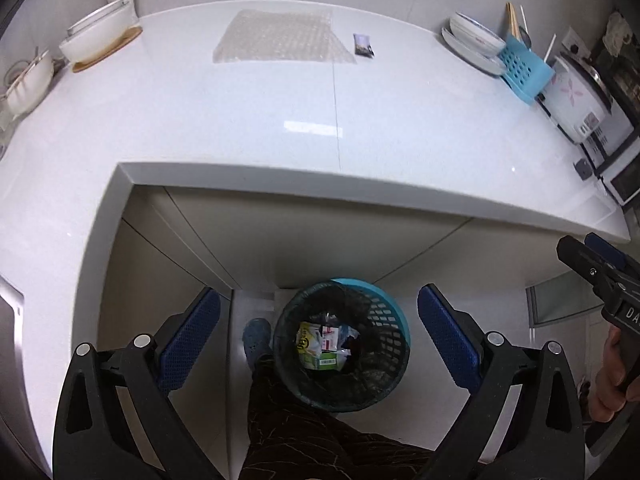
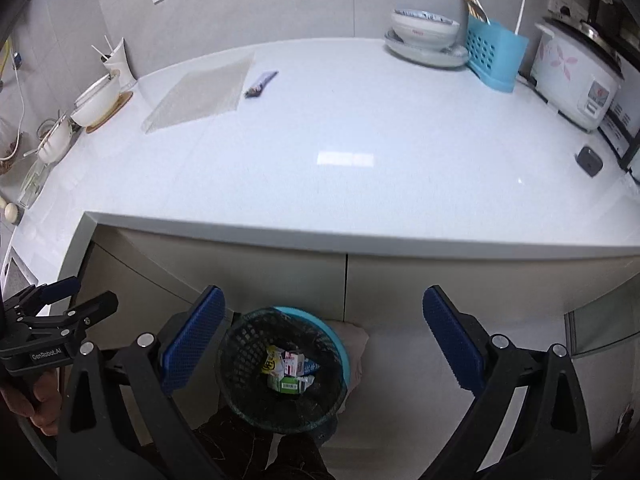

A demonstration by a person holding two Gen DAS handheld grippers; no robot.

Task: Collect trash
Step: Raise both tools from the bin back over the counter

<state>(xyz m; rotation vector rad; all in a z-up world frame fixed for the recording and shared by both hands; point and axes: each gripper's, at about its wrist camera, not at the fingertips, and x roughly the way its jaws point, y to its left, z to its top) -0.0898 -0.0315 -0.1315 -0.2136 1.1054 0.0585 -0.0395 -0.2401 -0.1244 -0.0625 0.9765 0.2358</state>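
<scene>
A blue mesh trash bin point(image 1: 384, 316) with a dark liner stands on the floor below the counter edge and holds several small wrappers and cartons point(image 1: 320, 346). It also shows in the right wrist view point(image 2: 240, 360). My left gripper point(image 1: 319, 342) is open and empty, above the bin. My right gripper point(image 2: 324, 338) is open and empty, also above the bin. On the white counter point(image 1: 280, 120) lie a clear bubble-wrap sheet point(image 1: 280, 38) and a small dark wrapper point(image 1: 363, 45), far from both grippers. They also show in the right wrist view: the sheet point(image 2: 200, 92) and the wrapper point(image 2: 261, 83).
Bowls on a wooden coaster point(image 1: 100, 40) stand at the counter's back left. Stacked dishes point(image 2: 426, 36), a blue utensil holder point(image 2: 494, 54) and a rice cooker point(image 2: 576, 76) stand at the back right. A small dark object point(image 2: 589, 160) lies near the right edge. The person's leg point(image 1: 288, 420) is beside the bin.
</scene>
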